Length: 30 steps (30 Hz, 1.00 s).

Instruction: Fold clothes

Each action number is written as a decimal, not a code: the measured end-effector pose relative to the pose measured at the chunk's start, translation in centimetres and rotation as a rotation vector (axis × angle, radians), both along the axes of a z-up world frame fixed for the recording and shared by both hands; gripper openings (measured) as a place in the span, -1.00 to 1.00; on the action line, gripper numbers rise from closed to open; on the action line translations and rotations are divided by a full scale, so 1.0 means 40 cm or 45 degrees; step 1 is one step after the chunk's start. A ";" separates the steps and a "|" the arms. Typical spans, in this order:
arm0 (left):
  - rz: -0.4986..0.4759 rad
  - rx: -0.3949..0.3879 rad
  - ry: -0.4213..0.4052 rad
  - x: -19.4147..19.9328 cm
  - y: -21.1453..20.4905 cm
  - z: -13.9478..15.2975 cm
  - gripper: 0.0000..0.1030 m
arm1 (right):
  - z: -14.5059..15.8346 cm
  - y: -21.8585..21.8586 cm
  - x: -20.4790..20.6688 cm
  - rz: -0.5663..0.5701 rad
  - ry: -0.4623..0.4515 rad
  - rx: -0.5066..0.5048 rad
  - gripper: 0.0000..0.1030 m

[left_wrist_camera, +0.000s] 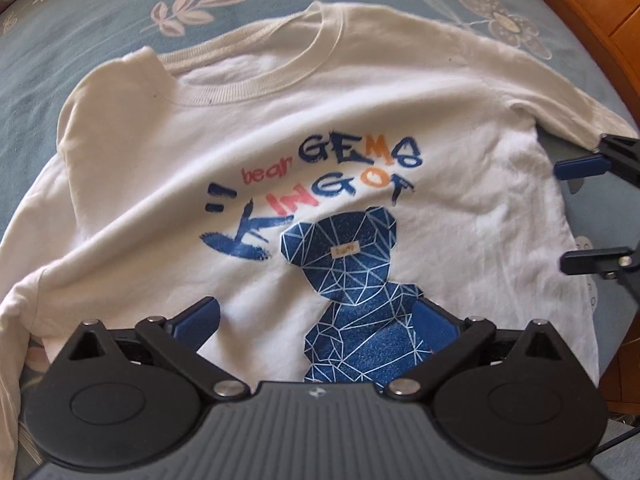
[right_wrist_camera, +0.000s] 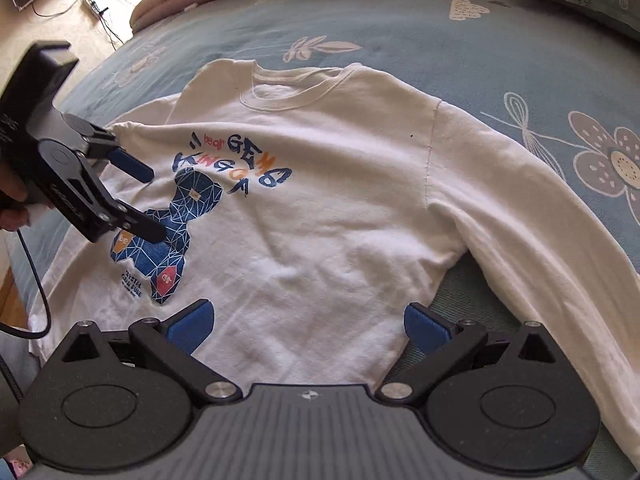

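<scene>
I am hovering both grippers, jaws spread wide and holding nothing, over the white long-sleeved shirt point(right_wrist_camera: 320, 208) lying face up on the bed point(right_wrist_camera: 440, 32), the right gripper point(right_wrist_camera: 306, 326) nearer its outstretched sleeve point(right_wrist_camera: 532, 240), the left gripper point(left_wrist_camera: 316, 320) over the bear print point(left_wrist_camera: 352, 280).

Both tongs spread wide, nothing gripped

The black left tongs with blue ribbed pads point(left_wrist_camera: 316, 320) point steeply down, jaws wide apart and empty; in the right wrist view they enter from 9 o'clock, gripped by a hand point(right_wrist_camera: 12, 200) at the frame edge. The matching black right tongs with blue pads point(right_wrist_camera: 306, 326) tilt downward too, jaws equally wide and empty, showing at 3 o'clock in the left wrist view.
</scene>
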<state>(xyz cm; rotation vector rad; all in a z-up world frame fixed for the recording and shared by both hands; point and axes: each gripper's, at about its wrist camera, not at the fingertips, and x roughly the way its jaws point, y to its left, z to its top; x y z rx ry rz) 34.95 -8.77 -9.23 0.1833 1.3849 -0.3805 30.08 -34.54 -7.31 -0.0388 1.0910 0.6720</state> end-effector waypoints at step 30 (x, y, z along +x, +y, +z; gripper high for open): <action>0.019 -0.480 -0.285 0.231 0.047 0.065 0.96 | 0.012 0.054 0.517 0.011 0.079 0.300 1.00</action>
